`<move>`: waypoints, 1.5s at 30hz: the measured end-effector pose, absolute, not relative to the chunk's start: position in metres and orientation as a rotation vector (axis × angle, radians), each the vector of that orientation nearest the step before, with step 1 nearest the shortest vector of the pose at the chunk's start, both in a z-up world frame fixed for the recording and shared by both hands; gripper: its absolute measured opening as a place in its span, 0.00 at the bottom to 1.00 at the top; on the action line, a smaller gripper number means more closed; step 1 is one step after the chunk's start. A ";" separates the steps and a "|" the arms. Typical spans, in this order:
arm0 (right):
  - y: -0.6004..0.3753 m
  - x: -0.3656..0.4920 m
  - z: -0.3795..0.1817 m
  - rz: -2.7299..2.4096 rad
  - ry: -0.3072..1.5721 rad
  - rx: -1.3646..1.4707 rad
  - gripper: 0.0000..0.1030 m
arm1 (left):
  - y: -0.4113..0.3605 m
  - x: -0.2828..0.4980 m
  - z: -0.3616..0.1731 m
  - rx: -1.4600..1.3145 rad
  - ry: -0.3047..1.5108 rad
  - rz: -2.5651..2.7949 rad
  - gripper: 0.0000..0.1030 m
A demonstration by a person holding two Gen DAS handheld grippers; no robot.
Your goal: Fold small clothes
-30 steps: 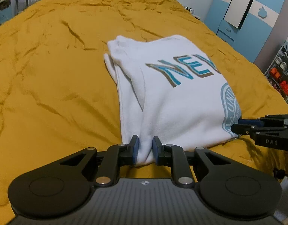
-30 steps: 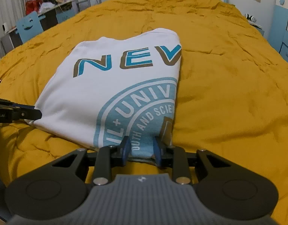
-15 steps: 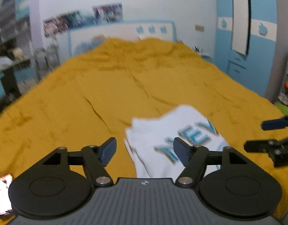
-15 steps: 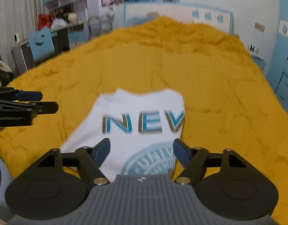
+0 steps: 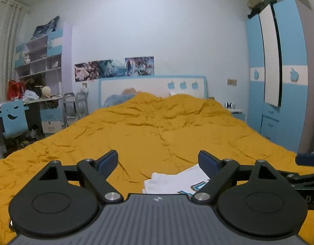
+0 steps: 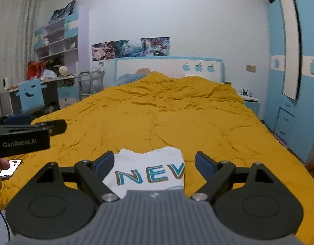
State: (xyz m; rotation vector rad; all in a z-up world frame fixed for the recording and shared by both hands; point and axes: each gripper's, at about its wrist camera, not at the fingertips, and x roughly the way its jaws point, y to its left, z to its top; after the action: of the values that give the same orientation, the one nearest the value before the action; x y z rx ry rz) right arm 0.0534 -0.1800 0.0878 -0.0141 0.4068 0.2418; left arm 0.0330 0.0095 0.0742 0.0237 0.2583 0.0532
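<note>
Left gripper [image 5: 158, 160], nearest the lens in the left wrist view: jaws spread wide, having just been opening, nothing between the blue pads; right gripper [image 6: 155, 162], nearest in the right wrist view: jaws likewise wide, having just been opening, also empty; both raised clear of the bedding and pointing only slightly downward along the bed. Folded white shirt [image 6: 148, 171]: lying flat on the mustard-yellow bedspread [image 6: 177, 118] just beyond and below the fingers, near the foot of the bed; blue-and-brown lettering "NEV" face up, upper arc of a pale blue round print visible at its near edge; in the left wrist view only its far left corner and stacked folded edges show, the rest hidden by the gripper body. In the right wrist view the left gripper enters from the left edge, marked "GenRobot.AI", a fingertip of the person's hand [image 6: 2, 164] beneath it; phone [image 6: 10, 168] resting on the bedspread beside that hand, screen lit. Middle distance: creased bedspread covering the whole bed. Far end: white headboard [image 6: 169, 68] with blue apple motifs; posters [image 6: 130, 48] on the wall above; desk and shelving [image 6: 54, 47] at left; blue-and-white wardrobe [image 6: 294, 61] at right.
</note>
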 end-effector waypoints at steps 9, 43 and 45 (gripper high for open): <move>-0.179 0.001 0.072 0.211 0.458 -0.002 0.80 | 0.006 0.008 0.055 0.055 0.319 0.129 1.00; -0.167 -0.003 0.019 0.175 0.652 -0.051 0.80 | 0.002 -0.002 0.003 0.035 0.671 0.118 1.00; -0.167 -0.003 0.019 0.175 0.652 -0.051 0.80 | 0.000 -0.002 0.003 0.039 0.670 0.118 1.00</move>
State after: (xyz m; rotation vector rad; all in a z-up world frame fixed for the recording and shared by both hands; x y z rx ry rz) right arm -0.0033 -0.1671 0.0192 -0.0509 0.6523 0.1749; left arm -0.0023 0.0004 0.0030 0.0388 0.6698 0.1178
